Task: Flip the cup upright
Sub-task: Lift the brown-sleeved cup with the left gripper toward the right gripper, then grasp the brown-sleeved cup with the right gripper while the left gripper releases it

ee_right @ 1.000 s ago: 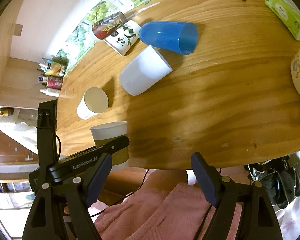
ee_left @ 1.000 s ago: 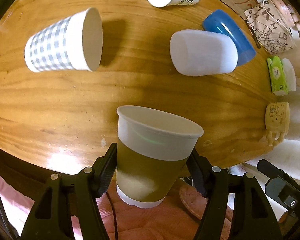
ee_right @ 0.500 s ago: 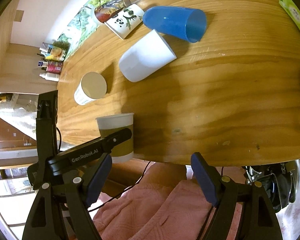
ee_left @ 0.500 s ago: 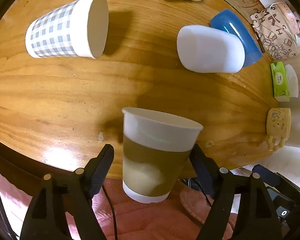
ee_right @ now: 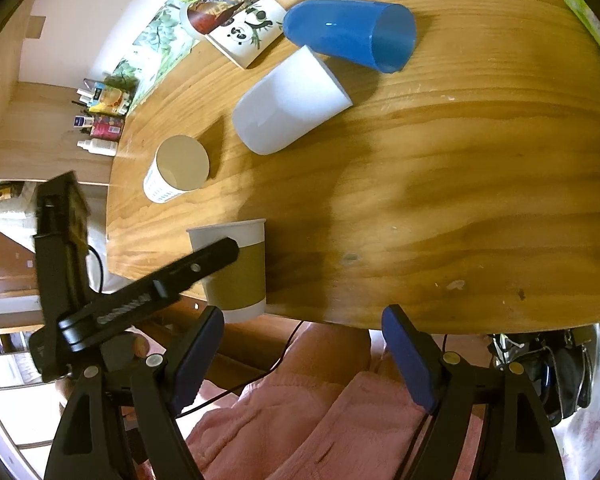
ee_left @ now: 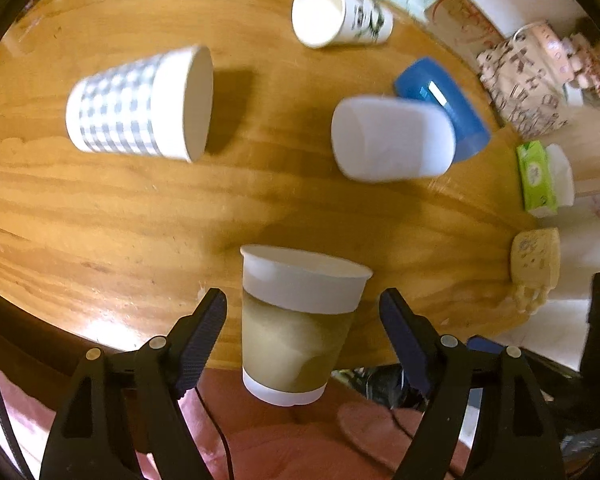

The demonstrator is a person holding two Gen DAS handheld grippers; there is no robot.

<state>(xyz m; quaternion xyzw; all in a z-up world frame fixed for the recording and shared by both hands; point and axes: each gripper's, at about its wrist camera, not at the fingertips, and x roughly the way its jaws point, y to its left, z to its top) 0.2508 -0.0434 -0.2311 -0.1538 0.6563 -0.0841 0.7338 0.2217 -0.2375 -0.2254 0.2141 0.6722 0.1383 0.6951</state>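
A white paper cup with a brown sleeve [ee_left: 296,320] stands upright at the near edge of the wooden table [ee_left: 100,208]. My left gripper [ee_left: 302,332] is open, its fingers either side of the cup with clear gaps. In the right wrist view the same cup [ee_right: 236,268] stands at the table edge, partly hidden by the left gripper's finger [ee_right: 172,280]. My right gripper [ee_right: 302,352] is open and empty, below the table edge over a pink cloth.
Cups lie on their sides on the table: a grey checked one [ee_left: 140,104], a white one [ee_left: 392,144], a blue one [ee_left: 444,100] and a panda-print one [ee_left: 340,12]. A green tissue pack [ee_left: 536,176] and a yellow mug [ee_left: 536,264] sit at the right.
My left gripper has opened and let go of the brown-sleeved cup, which now stands on the table edge. The left gripper has drawn back slightly. The right gripper stays open.
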